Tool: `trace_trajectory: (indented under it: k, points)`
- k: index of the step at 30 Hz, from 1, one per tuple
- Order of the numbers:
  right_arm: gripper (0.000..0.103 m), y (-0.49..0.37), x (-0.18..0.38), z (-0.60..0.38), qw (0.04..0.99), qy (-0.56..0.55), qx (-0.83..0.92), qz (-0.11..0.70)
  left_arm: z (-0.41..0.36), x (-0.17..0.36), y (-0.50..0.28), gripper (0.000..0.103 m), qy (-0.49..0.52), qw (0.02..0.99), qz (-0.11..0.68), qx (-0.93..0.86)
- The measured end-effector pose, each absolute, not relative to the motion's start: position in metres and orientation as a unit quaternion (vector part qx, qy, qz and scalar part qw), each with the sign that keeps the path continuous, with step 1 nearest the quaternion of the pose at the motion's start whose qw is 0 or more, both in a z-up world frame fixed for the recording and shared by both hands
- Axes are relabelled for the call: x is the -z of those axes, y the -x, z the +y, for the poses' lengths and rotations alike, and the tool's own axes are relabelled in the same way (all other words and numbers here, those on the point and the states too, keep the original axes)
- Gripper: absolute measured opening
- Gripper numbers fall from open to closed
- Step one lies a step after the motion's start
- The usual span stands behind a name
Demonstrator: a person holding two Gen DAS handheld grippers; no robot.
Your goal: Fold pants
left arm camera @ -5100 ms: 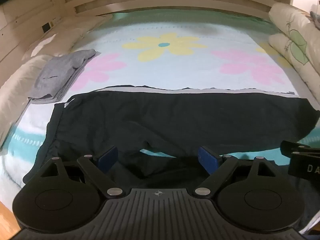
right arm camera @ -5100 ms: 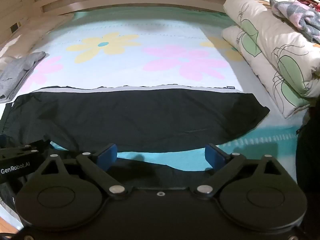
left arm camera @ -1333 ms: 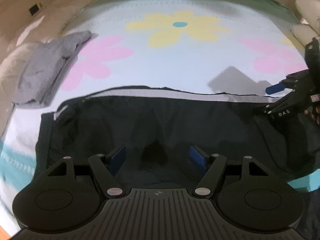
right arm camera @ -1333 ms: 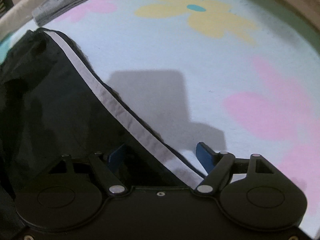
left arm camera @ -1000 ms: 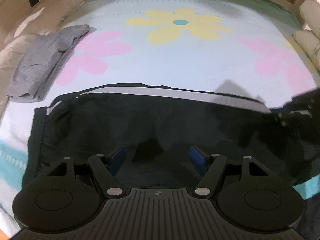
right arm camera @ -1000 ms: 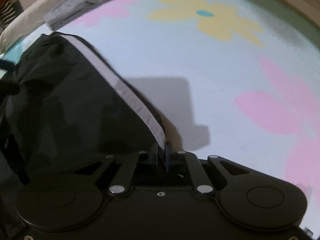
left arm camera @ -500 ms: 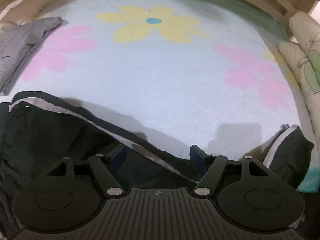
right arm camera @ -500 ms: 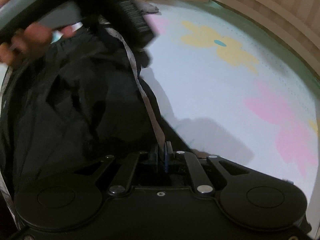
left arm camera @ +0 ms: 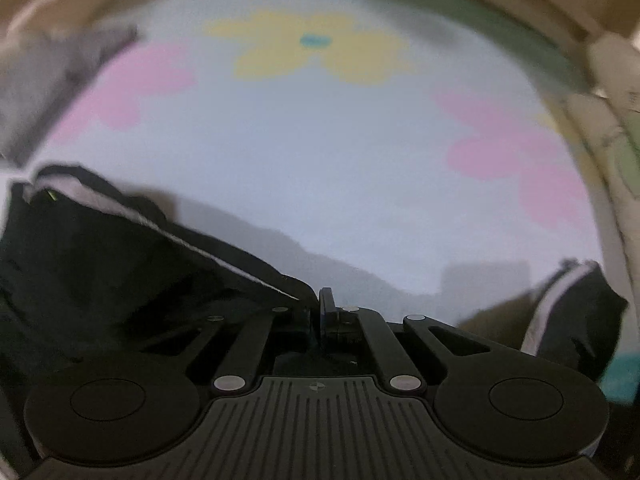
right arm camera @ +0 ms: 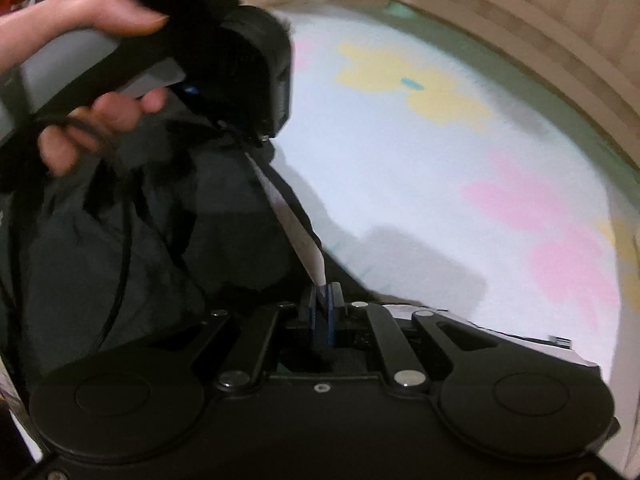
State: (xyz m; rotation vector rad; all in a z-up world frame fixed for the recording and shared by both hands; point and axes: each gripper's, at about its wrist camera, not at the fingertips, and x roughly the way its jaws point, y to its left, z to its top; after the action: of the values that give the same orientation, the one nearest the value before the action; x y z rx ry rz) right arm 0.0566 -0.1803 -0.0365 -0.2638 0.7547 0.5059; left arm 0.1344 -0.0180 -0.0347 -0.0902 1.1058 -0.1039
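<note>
Flowered bedspread (left arm camera: 320,168) on a bed, black pants (left arm camera: 100,264) bunched at its near left side, left gripper (left arm camera: 318,312) jaws clamped on the pants' striped edge, right gripper (right arm camera: 324,304) jaws clamped on the grey stripe (right arm camera: 296,236), grey cloth (left arm camera: 48,76) far left.

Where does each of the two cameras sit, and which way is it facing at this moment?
Left wrist view: mounted behind the left gripper, facing across the flowered bedspread; its closed fingers pinch the black pants.
Right wrist view: behind the right gripper, angled across the bed; shows the person's left hand on the other gripper's handle.
Shared: pants, their pale side stripe, bedspread.
</note>
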Motion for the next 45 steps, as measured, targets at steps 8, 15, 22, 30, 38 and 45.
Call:
trace_trajectory:
  k: [8,15,22,30,38,45]
  points:
    - [0.010,0.008,-0.010,-0.190,0.907,0.112,-0.226,0.337,-0.002,0.003,-0.026,0.004,0.026,0.880,0.468,0.081]
    - [0.010,0.060,0.020,-0.149,0.884,0.125,-0.242,0.380,0.013,0.062,0.038,0.004,-0.002,0.841,0.536,0.073]
    - [0.027,0.061,0.059,-0.131,0.848,0.129,-0.250,0.448,0.009,0.102,0.053,0.010,-0.054,0.826,0.553,0.096]
    - [0.098,0.020,0.011,-0.194,0.896,-0.033,-0.151,0.416,0.009,0.098,0.051,0.030,-0.036,0.822,0.560,0.098]
    - [0.099,-0.079,0.027,-0.247,0.874,-0.144,0.043,0.462,0.017,0.103,0.056,0.036,-0.043,0.821,0.560,0.101]
    - [0.083,-0.105,0.064,-0.246,0.838,-0.175,0.116,0.503,0.018,0.100,0.062,0.039,-0.045,0.820,0.560,0.109]
